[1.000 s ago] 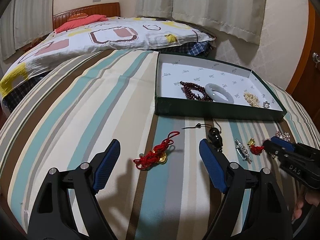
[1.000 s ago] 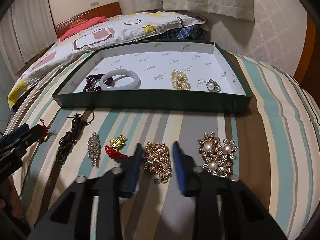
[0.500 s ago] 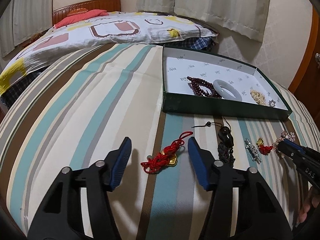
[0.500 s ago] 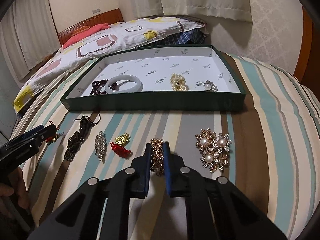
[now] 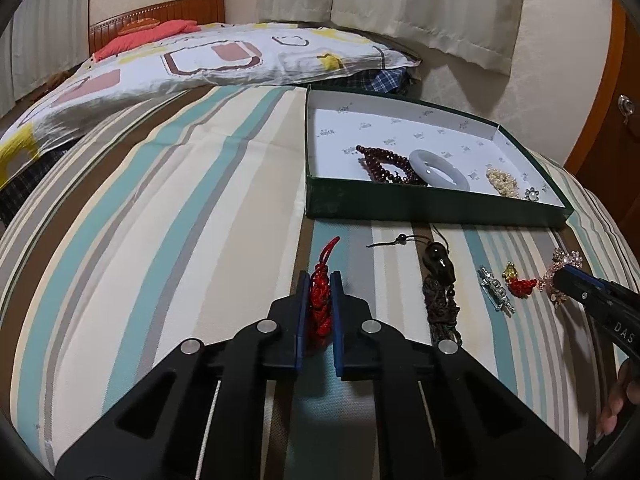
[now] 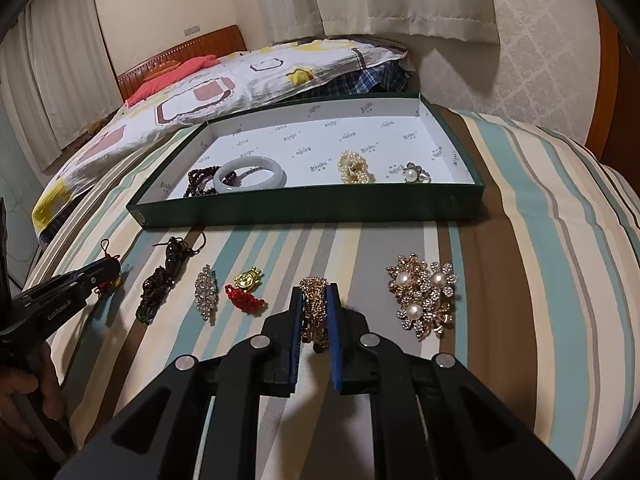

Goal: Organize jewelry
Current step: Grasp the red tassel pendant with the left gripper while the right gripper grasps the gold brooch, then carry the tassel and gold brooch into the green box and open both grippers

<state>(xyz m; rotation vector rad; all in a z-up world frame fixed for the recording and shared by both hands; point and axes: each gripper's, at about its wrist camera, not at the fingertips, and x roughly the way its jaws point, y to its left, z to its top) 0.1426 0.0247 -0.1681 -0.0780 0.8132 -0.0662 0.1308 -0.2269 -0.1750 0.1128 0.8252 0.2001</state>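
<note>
We had both grippers down on the striped bedspread (image 5: 168, 208), each clamped on a piece of jewelry. Our left gripper (image 5: 320, 280) had its 2 blue pads (image 5: 337, 312) pressed against the sides of the red knotted charm (image 5: 320, 300), which lay lengthwise between them with its looped cord sticking out past the tips toward the green box (image 5: 436, 205). Our right gripper (image 6: 315, 294) was closed on the gold chain bracelet (image 6: 314, 312), the chain bunched between the pads and still resting on the cloth.

Between our 2 tools, the other loose pieces lay in a row in front of the box. From the right wrist view, going left from the bracelet, we saw a small gold charm with a red knot (image 6: 245, 294), a crystal brooch (image 6: 206, 292) and a dark beaded pendant (image 6: 160, 284). To the right of the bracelet, near it but apart, sat the cluster of 3 pearl flower brooches (image 6: 422, 298).

Inside the box, close to its near wall, we saw 4 things: a string of dark red beads (image 6: 200, 182) touching a pale jade bangle (image 6: 249, 172), then a pearl bracelet (image 6: 354, 168), then a pearl ring (image 6: 414, 174) furthest right.
</note>
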